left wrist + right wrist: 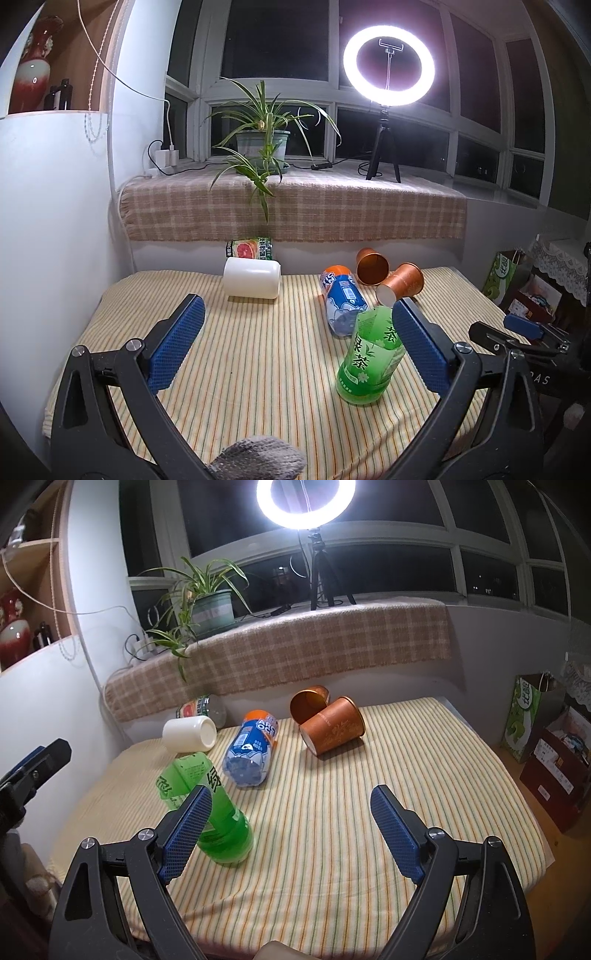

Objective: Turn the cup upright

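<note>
A grey knitted glove (258,456) shows at the bottom edge of the left view, just behind the left hand-held gripper (297,314), whose blue pads (177,343) stand wide apart with nothing between them. The right hand-held gripper (291,805) is likewise spread open and empty, held over the near part of the desk (332,849), which is covered with a striped cloth.

Two copper cups lie on their sides at the far right of the desk, touching each other. The nearer copper cup (332,725) points its white base toward the near left and its mouth toward the far right; it lies well beyond the right hand-held gripper, slightly left of its centre line. The farther copper cup (308,703) shows its open mouth toward the cameras. In the left view the nearer cup (400,282) lies just past the tip of the right-hand pad.

A blue-and-orange bottle (251,749) lies on its side to the left of the cups. A green tea bottle (207,805) lies nearer, partly behind the right hand-held gripper's left pad. A white cup (190,733) lies on its side at the far left, with a grapefruit-label bottle (199,707) behind it.

Beyond the desk a checked cloth covers the window ledge (295,646), bearing a potted plant (207,605) and a lit ring light (306,502) on a tripod.
</note>
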A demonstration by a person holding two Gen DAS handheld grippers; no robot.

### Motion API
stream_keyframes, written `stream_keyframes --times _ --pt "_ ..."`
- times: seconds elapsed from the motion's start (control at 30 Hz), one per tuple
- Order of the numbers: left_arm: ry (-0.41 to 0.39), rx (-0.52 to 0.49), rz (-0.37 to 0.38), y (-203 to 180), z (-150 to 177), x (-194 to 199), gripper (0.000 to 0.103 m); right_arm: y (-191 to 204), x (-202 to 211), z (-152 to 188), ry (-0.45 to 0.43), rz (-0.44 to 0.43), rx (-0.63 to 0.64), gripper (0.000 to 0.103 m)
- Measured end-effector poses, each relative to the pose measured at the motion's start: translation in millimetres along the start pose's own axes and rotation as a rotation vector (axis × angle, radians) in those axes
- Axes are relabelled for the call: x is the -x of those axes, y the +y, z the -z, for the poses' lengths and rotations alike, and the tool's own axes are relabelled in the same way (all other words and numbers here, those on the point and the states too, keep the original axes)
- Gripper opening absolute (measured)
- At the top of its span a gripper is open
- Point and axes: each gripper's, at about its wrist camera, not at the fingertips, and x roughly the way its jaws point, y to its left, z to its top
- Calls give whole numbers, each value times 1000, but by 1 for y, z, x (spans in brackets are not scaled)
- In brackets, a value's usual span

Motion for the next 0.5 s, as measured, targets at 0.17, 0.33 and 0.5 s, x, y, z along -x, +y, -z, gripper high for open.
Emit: stream_keyframes --times 0.17,0.33,0.5 --pt "0 1 1 0 0 0 103 0 -2 1 9 -3 -3 88" --pt "-1 -1 -1 0 0 0 103 -1 -4 2 18 -6 -10 88" --pt "1 0 -1 1 0 -2 103 -1 -6 2 23 -8 -12 88"
